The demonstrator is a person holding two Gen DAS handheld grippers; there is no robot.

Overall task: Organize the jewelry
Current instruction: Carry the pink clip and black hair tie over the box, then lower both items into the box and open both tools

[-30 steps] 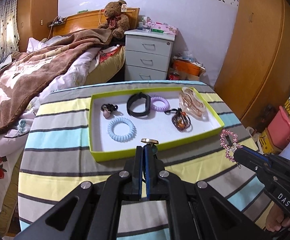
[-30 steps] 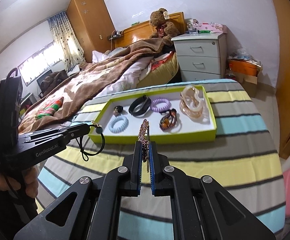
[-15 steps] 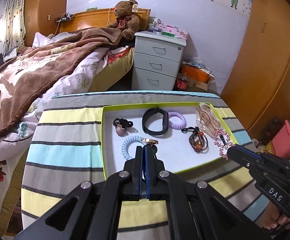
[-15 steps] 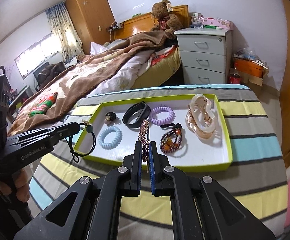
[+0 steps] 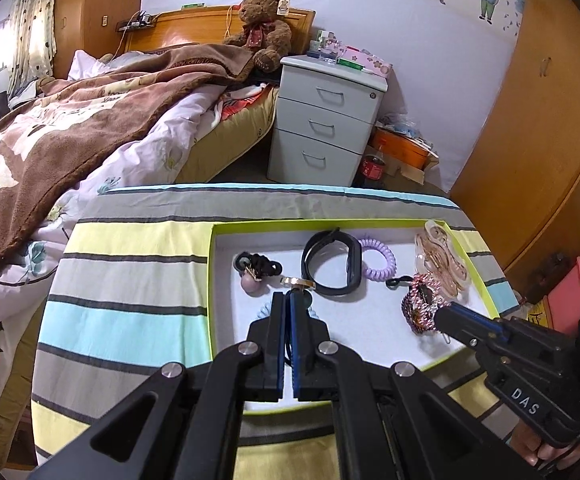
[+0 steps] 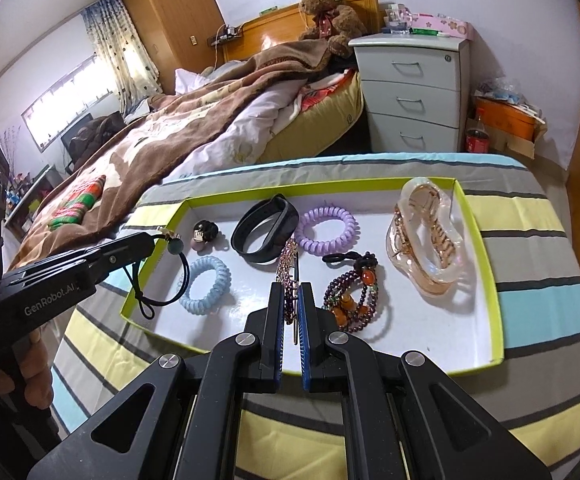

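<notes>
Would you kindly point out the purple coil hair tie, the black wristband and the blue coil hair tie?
purple coil hair tie (image 6: pixel 344 227): right wrist view, right side of its ring.
black wristband (image 6: pixel 239 239): right wrist view, left strap.
blue coil hair tie (image 6: pixel 194 303): right wrist view, near edge.

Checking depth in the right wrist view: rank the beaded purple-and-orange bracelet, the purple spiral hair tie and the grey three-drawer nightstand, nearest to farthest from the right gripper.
1. Beaded purple-and-orange bracelet: in the tray, just right of the right gripper.
2. Purple spiral hair tie: farther back in the tray.
3. Grey three-drawer nightstand: beyond the table, beside the bed.
</notes>
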